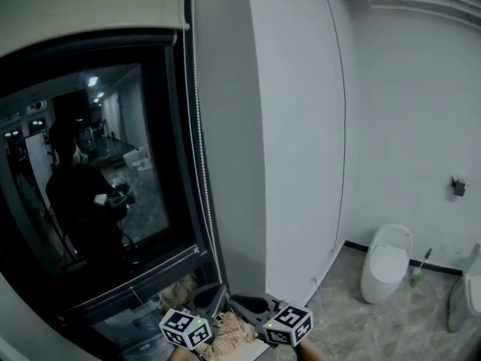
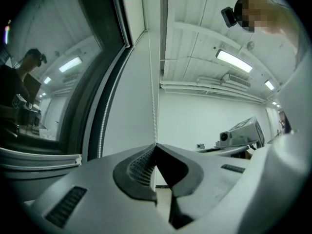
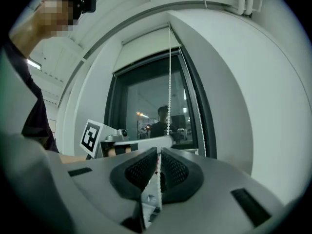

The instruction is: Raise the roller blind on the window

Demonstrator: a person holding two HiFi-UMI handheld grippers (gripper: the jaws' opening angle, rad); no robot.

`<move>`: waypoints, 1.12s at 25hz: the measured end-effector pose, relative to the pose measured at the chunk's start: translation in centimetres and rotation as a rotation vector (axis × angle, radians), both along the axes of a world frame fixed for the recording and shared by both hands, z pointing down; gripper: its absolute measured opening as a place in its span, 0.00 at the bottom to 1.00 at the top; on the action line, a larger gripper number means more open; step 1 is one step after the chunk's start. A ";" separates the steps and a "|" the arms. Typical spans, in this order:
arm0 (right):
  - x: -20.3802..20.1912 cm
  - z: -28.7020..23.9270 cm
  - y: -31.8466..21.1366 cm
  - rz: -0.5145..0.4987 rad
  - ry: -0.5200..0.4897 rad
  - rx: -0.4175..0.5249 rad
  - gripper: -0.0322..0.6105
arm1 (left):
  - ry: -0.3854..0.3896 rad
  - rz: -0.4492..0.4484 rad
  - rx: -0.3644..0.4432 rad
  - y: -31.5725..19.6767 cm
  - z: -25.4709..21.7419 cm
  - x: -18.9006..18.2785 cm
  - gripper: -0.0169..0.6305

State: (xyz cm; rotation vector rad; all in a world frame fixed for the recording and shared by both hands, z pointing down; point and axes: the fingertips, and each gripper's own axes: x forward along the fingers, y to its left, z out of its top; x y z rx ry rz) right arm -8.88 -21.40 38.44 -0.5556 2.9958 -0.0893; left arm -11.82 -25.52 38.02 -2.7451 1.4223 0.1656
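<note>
Mostly done, I'd say: the roller blind (image 1: 90, 2) sits rolled up at the top of the window (image 1: 90, 164), its bottom edge covering only a narrow band of the upper glass, with the rest of the pane bare and dark. What's left looks like a last short pull to bring the hem fully up, if it goes any higher, then letting go of the chain.

The bead chain (image 1: 199, 164) hangs down the window's right edge, against the frame, down to both grippers below the sill.

The left gripper (image 1: 209, 298) is below the window's lower right corner. In the left gripper view its jaws are pinched together at the tips on one strand of the chain (image 2: 154, 106), which runs straight up out of the tip (image 2: 156, 147), taut-looking.

The right gripper (image 1: 248, 304) is just right of it, a bit further from the window. In the right gripper view its jaws are closed too, with beads visible between the pads (image 3: 158, 152) and the chain (image 3: 169, 82) rising toward the blind.

Each gripper is clamped on chain and holds nothing else. Whether they hold the same strand or opposite sides of the loop, I can't tell.
</note>
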 end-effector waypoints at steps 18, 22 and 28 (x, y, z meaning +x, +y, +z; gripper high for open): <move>-0.9 -0.2 -0.7 0.054 -0.054 -0.011 0.06 | -0.027 -0.144 0.064 2.2 -0.8 -4.7 0.05; -1.8 -0.4 -0.8 0.050 -0.052 -0.005 0.06 | -0.051 -0.176 0.083 2.2 -1.2 -5.7 0.05; -3.1 -0.9 -1.6 0.060 -0.058 0.001 0.06 | 0.004 -0.132 0.083 1.7 -1.6 -6.6 0.05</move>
